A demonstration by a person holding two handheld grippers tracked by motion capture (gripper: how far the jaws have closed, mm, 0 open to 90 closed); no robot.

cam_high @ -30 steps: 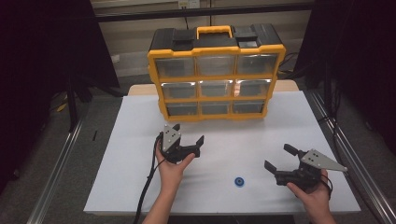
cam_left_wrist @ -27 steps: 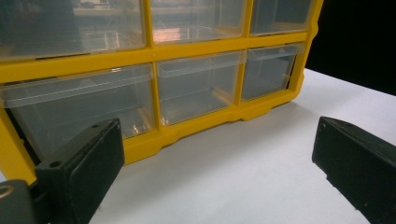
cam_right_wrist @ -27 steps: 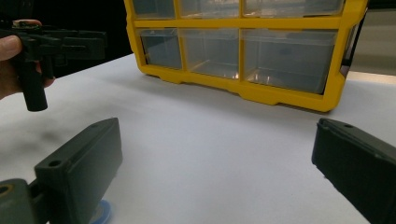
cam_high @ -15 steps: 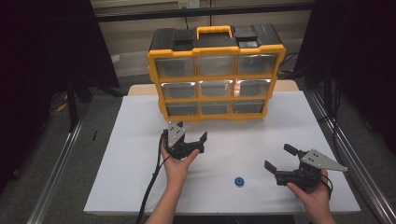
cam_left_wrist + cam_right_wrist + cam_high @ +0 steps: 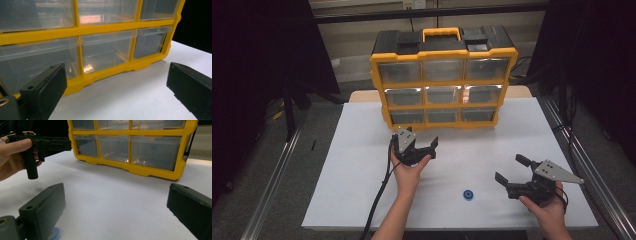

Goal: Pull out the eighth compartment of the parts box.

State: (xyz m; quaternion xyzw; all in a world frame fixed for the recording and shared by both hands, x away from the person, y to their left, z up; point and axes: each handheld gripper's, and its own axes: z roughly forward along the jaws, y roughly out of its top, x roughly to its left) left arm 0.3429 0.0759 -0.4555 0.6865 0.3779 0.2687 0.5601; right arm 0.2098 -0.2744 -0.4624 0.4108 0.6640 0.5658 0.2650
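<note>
We are in a lab: black curtains [image 5: 257, 75] hang around our white bench [image 5: 357, 150], with metal rails [image 5: 272, 175] beside it.

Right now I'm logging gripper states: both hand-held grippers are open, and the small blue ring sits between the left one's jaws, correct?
Not quite. Both are open, but the blue ring lies by the right hand-held gripper, as the high view shows; the left hand-held gripper faces the yellow drawer organizer.
</note>
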